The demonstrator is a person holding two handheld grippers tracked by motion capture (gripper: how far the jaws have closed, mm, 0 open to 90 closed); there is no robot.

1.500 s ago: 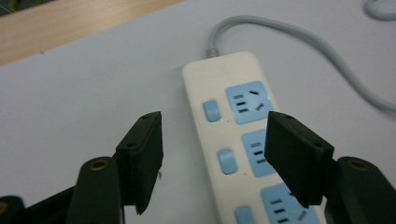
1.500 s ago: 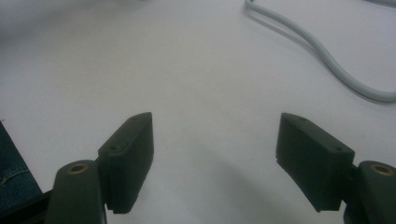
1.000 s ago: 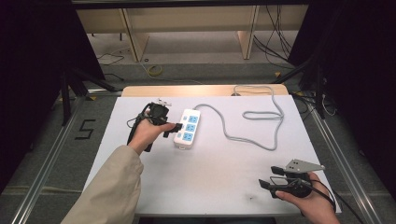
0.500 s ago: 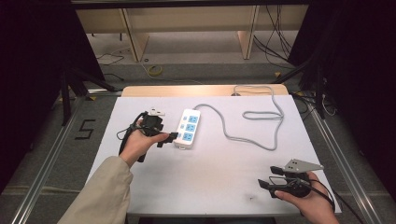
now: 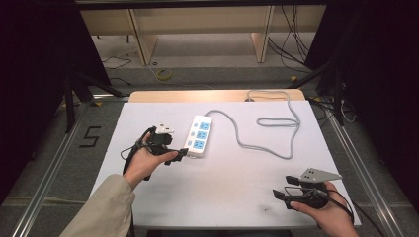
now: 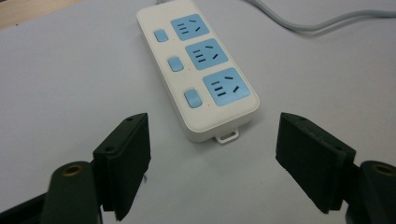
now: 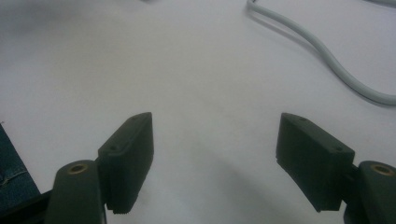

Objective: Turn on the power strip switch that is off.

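Observation:
A white power strip (image 5: 199, 136) with three blue sockets and blue switches lies on the white table (image 5: 232, 182), left of centre. Its grey cable (image 5: 276, 123) loops off to the back right. My left gripper (image 5: 181, 153) is held just left of the strip's near end, pointing at it. In the left gripper view the jaws stand wide open (image 6: 212, 163), with the strip (image 6: 201, 65) just beyond them and nothing between them. My right gripper (image 5: 279, 194) hovers at the table's near right corner, open and empty (image 7: 215, 163), facing bare tabletop with the cable (image 7: 327, 56) farther off.
The table's wooden far edge (image 5: 197, 95) borders a floor with loose cables and shelf legs. A black stand (image 5: 74, 84) rises at the left. A "5" mark (image 5: 90, 137) sits on the floor beside the table.
My left hand and gripper have drawn back toward the near side, now at the strip's near end. The right gripper has stayed put.

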